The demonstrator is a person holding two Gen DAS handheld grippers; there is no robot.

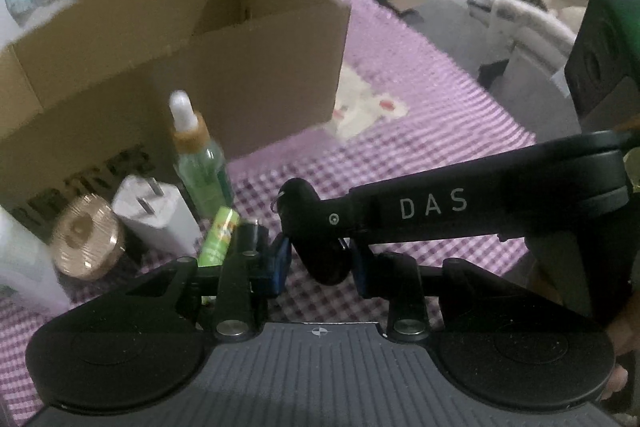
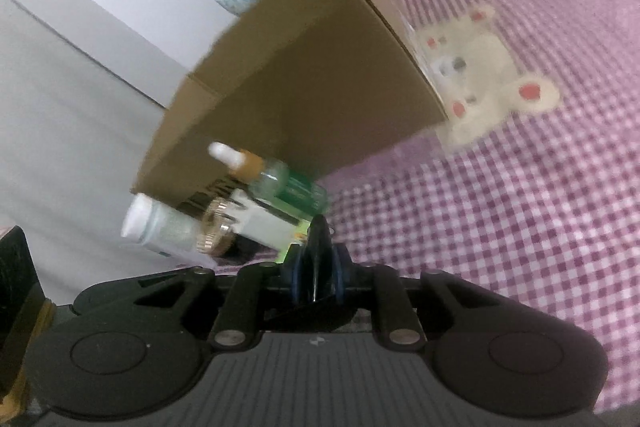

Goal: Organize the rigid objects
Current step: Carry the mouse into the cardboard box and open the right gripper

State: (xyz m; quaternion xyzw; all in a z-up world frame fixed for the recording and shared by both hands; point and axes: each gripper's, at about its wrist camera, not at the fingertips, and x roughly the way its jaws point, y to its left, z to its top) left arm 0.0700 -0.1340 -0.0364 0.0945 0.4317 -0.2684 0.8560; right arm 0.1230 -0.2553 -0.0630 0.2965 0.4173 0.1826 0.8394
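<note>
**Right claw clamped on a black piece beside the box**

Low in the middle of the frame, the right claw (image 2: 316,277) has its blue pads pressed on a thin black piece (image 2: 319,247) that stands up between them. Just above and left of it, a cluster of small things lies at the foot of a cardboard box (image 2: 304,91): a green dropper bottle (image 2: 280,179) with a white tip, a white charger plug (image 2: 260,223), a gold round lid (image 2: 214,227), a white bottle (image 2: 160,229) and a sliver of a light green tube (image 2: 294,241). The purple checked cloth (image 2: 500,219) fills the right of the frame, with a cream bear patch (image 2: 480,67) at the upper right. Grey-white surfaces fill the left.
</note>
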